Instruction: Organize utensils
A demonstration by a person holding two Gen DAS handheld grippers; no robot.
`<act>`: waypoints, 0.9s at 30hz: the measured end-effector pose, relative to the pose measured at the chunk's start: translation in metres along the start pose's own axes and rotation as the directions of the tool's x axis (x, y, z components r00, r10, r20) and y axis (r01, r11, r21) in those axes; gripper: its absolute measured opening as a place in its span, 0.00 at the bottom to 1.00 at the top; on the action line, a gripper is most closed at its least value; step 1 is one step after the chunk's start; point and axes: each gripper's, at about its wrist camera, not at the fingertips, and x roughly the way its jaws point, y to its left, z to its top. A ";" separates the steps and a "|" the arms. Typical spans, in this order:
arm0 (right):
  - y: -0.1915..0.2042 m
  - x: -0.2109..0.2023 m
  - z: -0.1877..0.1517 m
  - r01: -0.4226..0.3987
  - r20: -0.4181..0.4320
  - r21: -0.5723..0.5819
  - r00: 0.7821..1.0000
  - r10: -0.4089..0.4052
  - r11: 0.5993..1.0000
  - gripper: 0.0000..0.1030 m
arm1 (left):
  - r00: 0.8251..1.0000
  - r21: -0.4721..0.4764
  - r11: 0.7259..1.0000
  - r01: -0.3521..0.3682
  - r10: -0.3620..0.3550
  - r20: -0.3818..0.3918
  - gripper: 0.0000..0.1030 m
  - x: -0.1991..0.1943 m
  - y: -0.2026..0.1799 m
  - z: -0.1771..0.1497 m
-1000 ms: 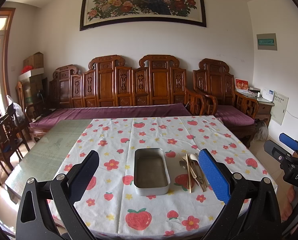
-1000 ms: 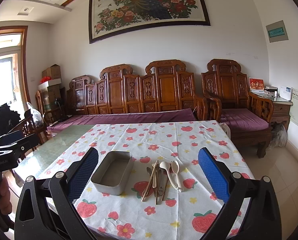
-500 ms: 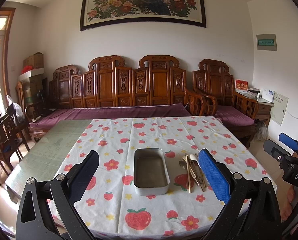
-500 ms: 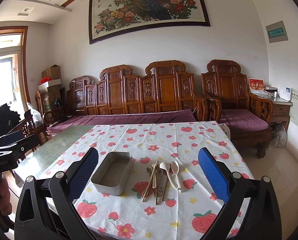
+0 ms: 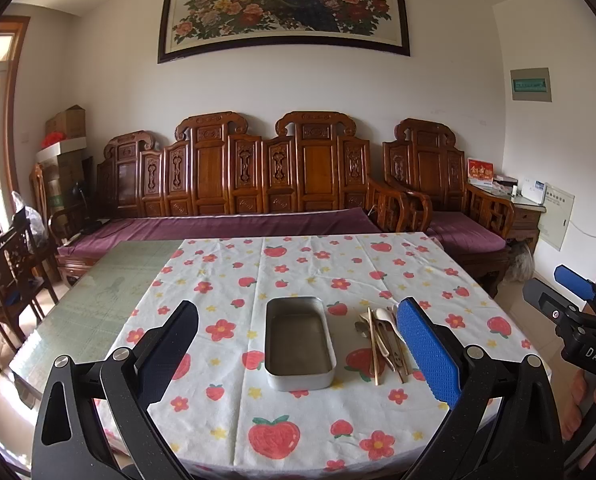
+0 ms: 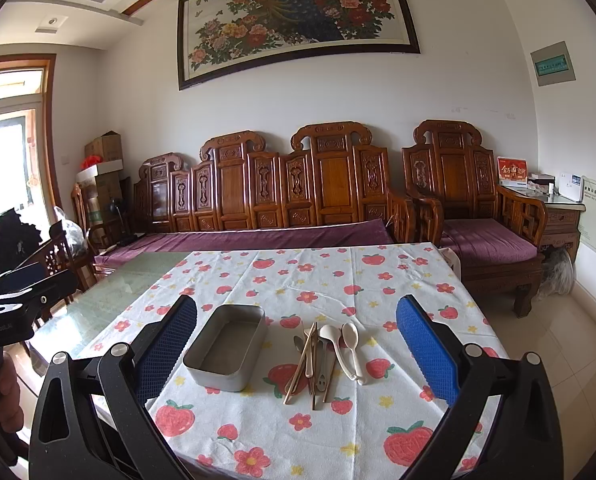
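An empty rectangular metal tin (image 5: 299,342) (image 6: 227,346) lies on the strawberry-print tablecloth (image 5: 289,264) (image 6: 314,276). Just right of it is a loose pile of utensils (image 5: 382,340) (image 6: 324,354): wooden chopsticks, cream spoons and a few metal pieces. My left gripper (image 5: 298,354) hangs open above the near table edge, with the tin between its fingers in the view and nothing held. My right gripper (image 6: 295,354) is also open and empty, held back from the pile. Each gripper shows at the edge of the other's view, with a hand on its grip.
A bare green glass tabletop (image 5: 109,296) (image 6: 125,288) extends left of the cloth. A carved wooden sofa with purple cushions (image 5: 257,196) (image 6: 281,200) runs behind the table, an armchair (image 6: 470,204) at right. Wooden chairs (image 5: 5,280) stand at left.
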 end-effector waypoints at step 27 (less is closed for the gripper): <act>-0.042 0.095 -0.030 0.033 -0.118 0.024 0.993 -0.030 0.999 0.98 | 0.981 0.006 0.999 0.048 -0.046 -0.187 0.94 0.103 0.001 -0.032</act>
